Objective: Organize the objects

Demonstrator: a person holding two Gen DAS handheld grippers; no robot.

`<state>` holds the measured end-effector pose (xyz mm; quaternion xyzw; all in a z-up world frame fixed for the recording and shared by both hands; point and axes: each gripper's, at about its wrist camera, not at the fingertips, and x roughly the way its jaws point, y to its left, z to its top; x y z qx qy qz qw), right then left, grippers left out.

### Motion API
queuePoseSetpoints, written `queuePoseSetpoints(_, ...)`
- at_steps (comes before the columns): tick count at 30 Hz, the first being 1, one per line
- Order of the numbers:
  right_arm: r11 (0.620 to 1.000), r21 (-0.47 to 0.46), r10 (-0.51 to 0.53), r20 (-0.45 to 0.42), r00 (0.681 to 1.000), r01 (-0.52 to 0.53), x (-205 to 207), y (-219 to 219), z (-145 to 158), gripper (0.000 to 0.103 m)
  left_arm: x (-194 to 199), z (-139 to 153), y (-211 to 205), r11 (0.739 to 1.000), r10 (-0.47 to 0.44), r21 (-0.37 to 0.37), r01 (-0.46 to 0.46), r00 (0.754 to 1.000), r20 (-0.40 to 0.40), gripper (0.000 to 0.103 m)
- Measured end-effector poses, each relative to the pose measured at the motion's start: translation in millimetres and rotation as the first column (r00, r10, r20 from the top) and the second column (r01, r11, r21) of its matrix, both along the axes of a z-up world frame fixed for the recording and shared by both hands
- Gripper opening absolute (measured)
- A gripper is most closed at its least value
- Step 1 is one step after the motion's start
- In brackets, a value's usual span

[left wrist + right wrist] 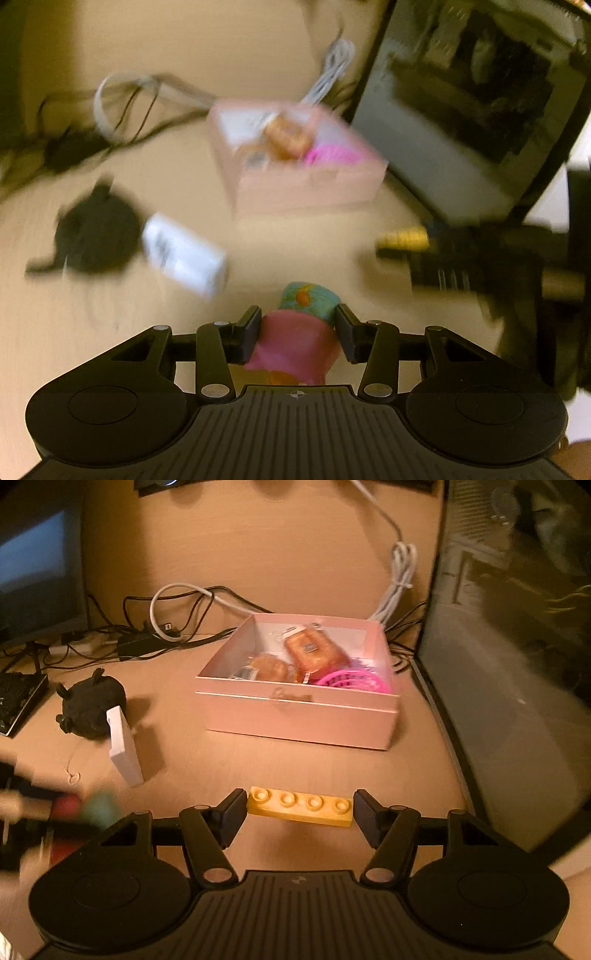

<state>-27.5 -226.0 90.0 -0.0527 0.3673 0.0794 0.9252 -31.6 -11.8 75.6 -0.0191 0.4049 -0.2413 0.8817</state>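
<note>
Left gripper [298, 334] clamps the toy [295, 332], right gripper [300, 818] pinches the brick [300, 808]; box [295, 712] part-filled, plush [92, 705] and card [123, 746] remain.

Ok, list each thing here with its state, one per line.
Left gripper: shut on pink and teal toy.
Right gripper: shut on yellow brick.
Pink box: open, partly filled.
White card: propped up on edge.
Black plush: on table.

Beige desk [288, 554], dark monitors [517, 664], warm light.
</note>
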Motion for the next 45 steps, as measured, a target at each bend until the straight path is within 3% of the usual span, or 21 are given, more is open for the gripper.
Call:
queuePoseSetpoints(5,0.999,-0.036,0.011,0.027,1.0,-0.01,-13,-9,10,0.064,53,46,-31,0.998,-0.065,0.002,0.065,0.985,0.16,0.049)
queuePoseSetpoints(9,1.0,-0.007,-0.027,0.056,0.998,0.027,-12,-21,20,0.064,103,61,-70,0.994,-0.105,0.028,0.101,0.967,0.234,0.049)
queuePoseSetpoints(11,0.999,0.004,-0.041,0.068,0.997,0.041,-10,-25,24,0.064,130,54,-87,0.99,-0.14,0.015,0.14,0.965,0.223,0.05)
queuePoseSetpoints(13,0.999,0.009,-0.046,0.074,0.996,0.045,-9,-28,25,0.064,154,35,-105,0.986,-0.168,0.004,0.17,0.972,0.164,0.051)
queuePoseSetpoints(18,0.999,-0.006,-0.032,0.073,0.997,0.033,-5,-30,21,0.064,174,5,-126,0.99,-0.125,0.085,0.113,0.982,0.144,0.05)
queuePoseSetpoints(21,1.0,-0.008,-0.025,0.06,0.998,0.025,3,-29,15,0.064,170,4,-113,0.997,-0.074,0.007,0.074,0.984,0.162,0.05)
queuePoseSetpoints(25,1.0,0.0,-0.016,0.05,0.999,0.016,20,-28,11,0.064,170,10,-73,0.988,-0.009,-0.156,0.019,0.998,0.065,0.05)
queuePoseSetpoints(28,1.0,-0.008,-0.004,0.076,0.997,0.005,33,-24,14,0.064,148,25,-47,0.986,0.045,-0.164,-0.026,0.993,0.113,0.047)
queuePoseSetpoints(32,1.0,-0.016,0.016,0.141,0.99,-0.014,65,-13,32,0.064,98,47,-4,0.976,0.124,-0.199,-0.084,0.972,0.201,0.035)
queuePoseSetpoints(35,0.999,-0.017,0.047,0.226,0.973,-0.044,93,7,55,0.064,71,49,32,0.961,0.196,-0.231,-0.15,0.961,0.195,0.026)
queuePoseSetpoints(40,0.996,-0.07,0.071,0.331,0.941,-0.051,157,53,75,0.064,28,34,82,0.923,0.338,-0.247,-0.296,0.929,0.151,0.025)
queuePoseSetpoints(41,0.995,-0.081,0.077,0.321,0.944,-0.054,171,62,75,0.066,20,29,91,0.912,0.363,-0.253,-0.322,0.922,0.134,0.023)
queuePoseSetpoints(42,0.994,-0.09,0.081,0.293,0.953,-0.056,184,68,73,0.075,15,25,98,0.905,0.378,-0.257,-0.34,0.918,0.116,0.02)
queuePoseSetpoints(45,0.997,-0.079,0.042,0.209,0.977,-0.026,205,80,66,0.077,-1,15,114,0.895,0.401,-0.244,-0.373,0.913,0.075,0.02)
